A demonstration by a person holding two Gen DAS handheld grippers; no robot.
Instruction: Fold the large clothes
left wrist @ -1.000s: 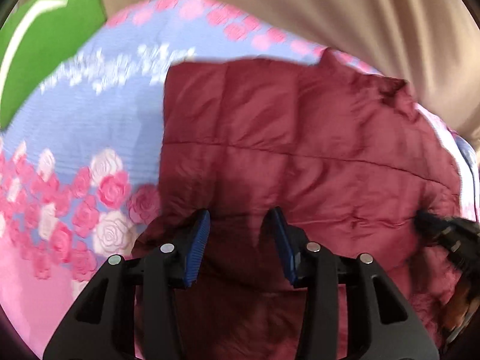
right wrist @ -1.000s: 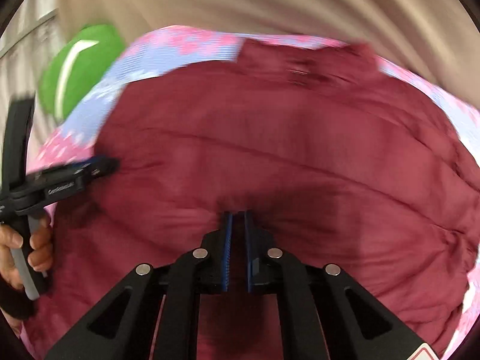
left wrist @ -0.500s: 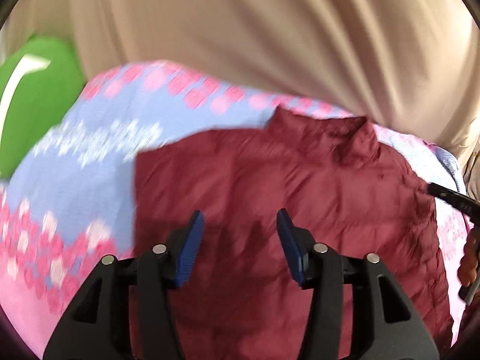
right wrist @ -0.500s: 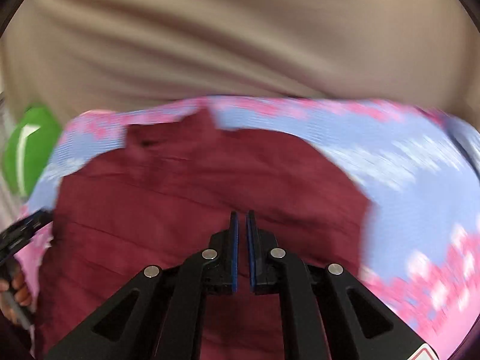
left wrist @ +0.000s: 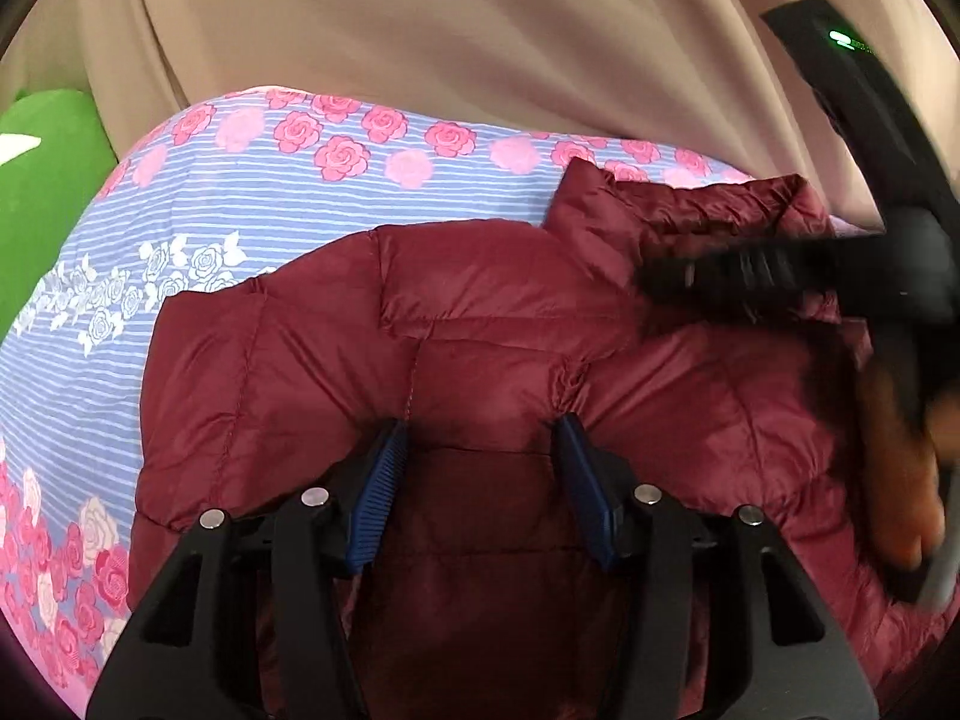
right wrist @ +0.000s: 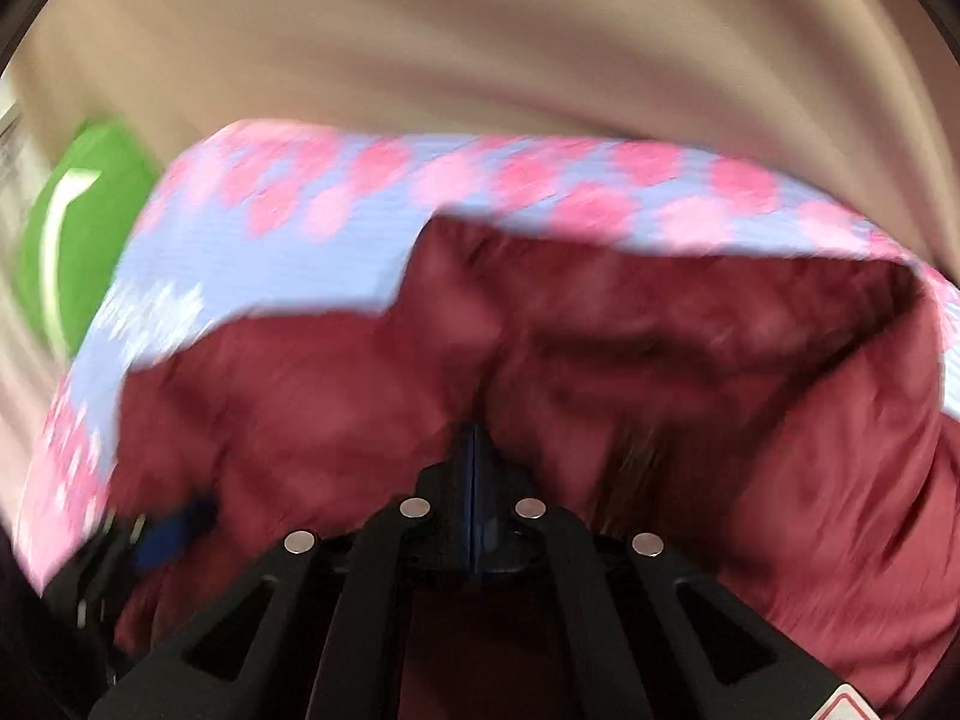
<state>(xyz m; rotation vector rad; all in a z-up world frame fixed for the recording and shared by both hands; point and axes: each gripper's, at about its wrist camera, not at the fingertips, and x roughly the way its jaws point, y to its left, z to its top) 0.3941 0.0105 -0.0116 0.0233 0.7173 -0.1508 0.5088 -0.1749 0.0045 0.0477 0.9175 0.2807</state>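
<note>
Blue ribbed pads line the left gripper (left wrist: 480, 450), whose fingers stand wide apart, tips pressed into the maroon quilted jacket (left wrist: 480, 336) with puffed fabric bulging between them. The right gripper (right wrist: 474, 450) has its jaws pressed together, seemingly pinching a raised ridge of the jacket, though blur hides the contact. Shiny and stitched in panels, the jacket lies across the rose-printed bedspread (left wrist: 240, 228), collar toward the far edge. Beyond hang a beige curtain (left wrist: 480, 42) and a green cushion (left wrist: 42, 180).
</note>
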